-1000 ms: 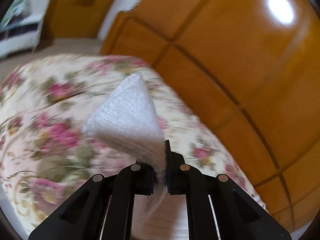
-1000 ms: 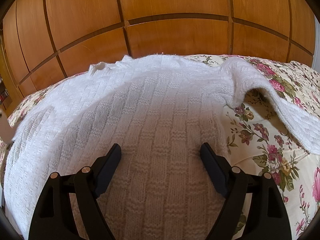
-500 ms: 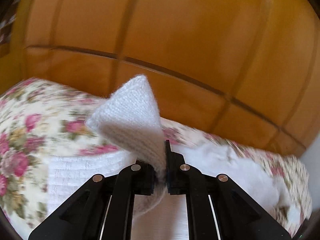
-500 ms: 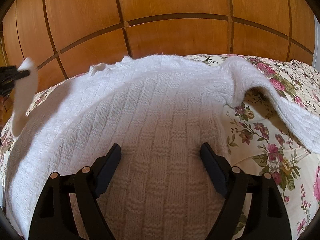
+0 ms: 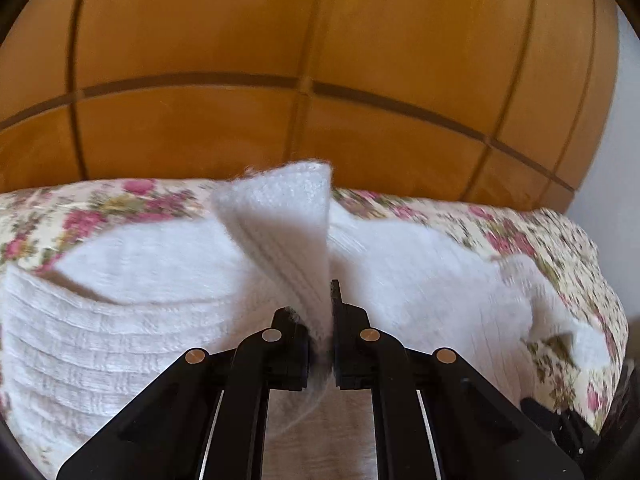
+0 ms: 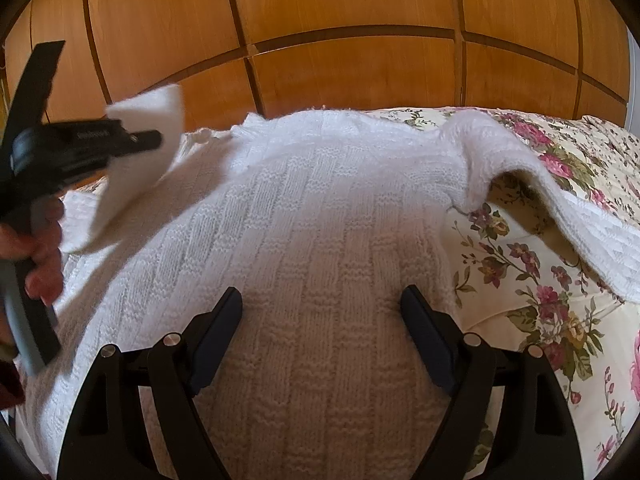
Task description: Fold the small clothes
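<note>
Right wrist view shows the white knitted sweater [image 6: 320, 240] spread on the floral bedspread [image 6: 560, 280], with the right tongs [image 6: 322, 320] gaping wide just above its body, gripping nothing. The left tongs [image 5: 331, 312] are clamped on a sleeve cuff [image 5: 288, 220], held raised over the garment's left side. The sleeve fold looks to be in hand; next, I judge, the cuff needs laying flat across the chest before release.
</note>
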{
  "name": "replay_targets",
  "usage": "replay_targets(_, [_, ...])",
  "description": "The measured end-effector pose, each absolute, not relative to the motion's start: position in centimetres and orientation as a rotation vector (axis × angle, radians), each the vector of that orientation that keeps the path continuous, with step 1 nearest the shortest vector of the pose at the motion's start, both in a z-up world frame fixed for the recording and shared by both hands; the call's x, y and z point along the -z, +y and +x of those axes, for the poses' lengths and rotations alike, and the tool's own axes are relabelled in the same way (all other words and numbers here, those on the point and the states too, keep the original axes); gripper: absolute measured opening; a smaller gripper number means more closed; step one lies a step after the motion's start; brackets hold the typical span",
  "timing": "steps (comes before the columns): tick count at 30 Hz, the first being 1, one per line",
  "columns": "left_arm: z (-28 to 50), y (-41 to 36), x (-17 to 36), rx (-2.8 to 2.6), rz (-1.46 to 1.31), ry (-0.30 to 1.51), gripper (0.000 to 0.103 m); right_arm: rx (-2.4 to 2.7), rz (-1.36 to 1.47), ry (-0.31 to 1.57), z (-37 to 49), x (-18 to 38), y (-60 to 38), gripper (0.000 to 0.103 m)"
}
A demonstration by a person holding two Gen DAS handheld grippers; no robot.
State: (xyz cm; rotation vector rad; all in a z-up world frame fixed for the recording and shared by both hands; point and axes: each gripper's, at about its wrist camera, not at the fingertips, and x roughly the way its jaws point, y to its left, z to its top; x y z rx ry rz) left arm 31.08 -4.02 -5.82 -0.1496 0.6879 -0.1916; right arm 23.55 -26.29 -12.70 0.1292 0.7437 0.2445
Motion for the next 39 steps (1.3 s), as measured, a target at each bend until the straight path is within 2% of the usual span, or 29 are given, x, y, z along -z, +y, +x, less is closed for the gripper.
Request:
replay_targets(2, [31.1, -4.7, 6.7, 0.221, -0.145, 0.704, 0.007, -0.245, 0.131, 0.744, 23.6, 12.7, -26.3, 0.081])
replay_targets(3, [31.0, -4.9, 7.1, 0.242, -0.144, 0.715, 0.017, -0.245, 0.13, 0.744, 23.6, 12.7, -26.3, 0.081])
replay_targets(4, [30.8, -5.0, 7.4, 0.256, -0.142, 0.726, 0.036, -0.245, 0.131, 0.744, 23.6, 12.7, -26.3, 0.081])
replay_targets(5, [30.5, -5.0, 7.7, 0.27, -0.144, 0.733, 0.049, -0.245, 0.131, 0.744, 23.6, 12.7, -26.3, 0.081])
replay_targets(6, [29.9, -4.7, 7.8, 0.289, -0.156, 0.725, 0.067, -0.246, 0.131, 0.744, 23.6, 12.7, -26.3, 0.081])
replay_targets(7, [29.0, -4.0, 7.5, 0.295, -0.175, 0.696, 0.073, -0.246, 0.131, 0.744, 23.6, 12.7, -26.3, 0.081])
replay_targets(9, [27.1, -2.0, 7.1, 0.28, -0.233, 0.635, 0.078, -0.245, 0.131, 0.744, 23.5, 12.7, -26.4, 0.081])
replay_targets(13, [23.2, 3.0, 7.4, 0.217, -0.327, 0.563, 0.078, -0.247, 0.133, 0.739, 23.5, 12.7, -26.4, 0.081])
replay_targets(18, [19.8, 9.1, 9.6, 0.165, -0.538, 0.592, 0.078, -0.23, 0.131, 0.706, 22.9, 11.8, -26.5, 0.08])
replay_targets(20, [18.6, 10.8, 10.0, 0.155, -0.582, 0.585, 0.078, -0.255, 0.117, 0.707, 23.3, 10.8, -25.7, 0.075])
replay_targets(25, [16.3, 12.6, 10.8, 0.134, -0.627, 0.573, 0.078, -0.379, 0.2, 0.704, 26.7, 7.9, -22.7, 0.073])
replay_targets(29, [16.3, 13.2, 11.3, 0.115, -0.661, 0.583, 0.078, -0.421, 0.266, 0.791, 31.5, 8.5, -20.1, 0.072])
replay_targets(31, [16.6, 13.1, 11.6, 0.113, -0.665, 0.595, 0.079, -0.412, 0.306, 0.868, 33.9, 10.0, -19.0, 0.064])
replay_targets(33, [16.6, 13.0, 11.7, 0.124, -0.665, 0.591, 0.082, -0.403, 0.322, 0.907, 34.7, 11.1, -18.3, 0.037])
replay_targets(34, [16.7, 12.9, 11.7, 0.131, -0.667, 0.589, 0.083, -0.415, 0.314, 0.893, 34.8, 11.2, -17.9, 0.032])
replay_targets(35, [16.7, 13.0, 11.7, 0.139, -0.673, 0.586, 0.084, -0.42, 0.303, 0.876, 34.7, 11.0, -17.8, 0.018])
replay_targets(36, [16.7, 13.0, 11.8, 0.146, -0.679, 0.582, 0.086, -0.42, 0.291, 0.835, 34.4, 10.5, -18.0, 0.009])
replay_targets(37, [16.7, 13.1, 11.8, 0.162, -0.689, 0.576, 0.089, -0.409, 0.299, 0.793, 34.2, 10.0, -18.5, 0.006])
replay_targets(39, [16.9, 13.1, 11.7, 0.17, -0.698, 0.578, 0.092, -0.358, 0.332, 0.739, 33.9, 9.6, -19.9, 0.006])
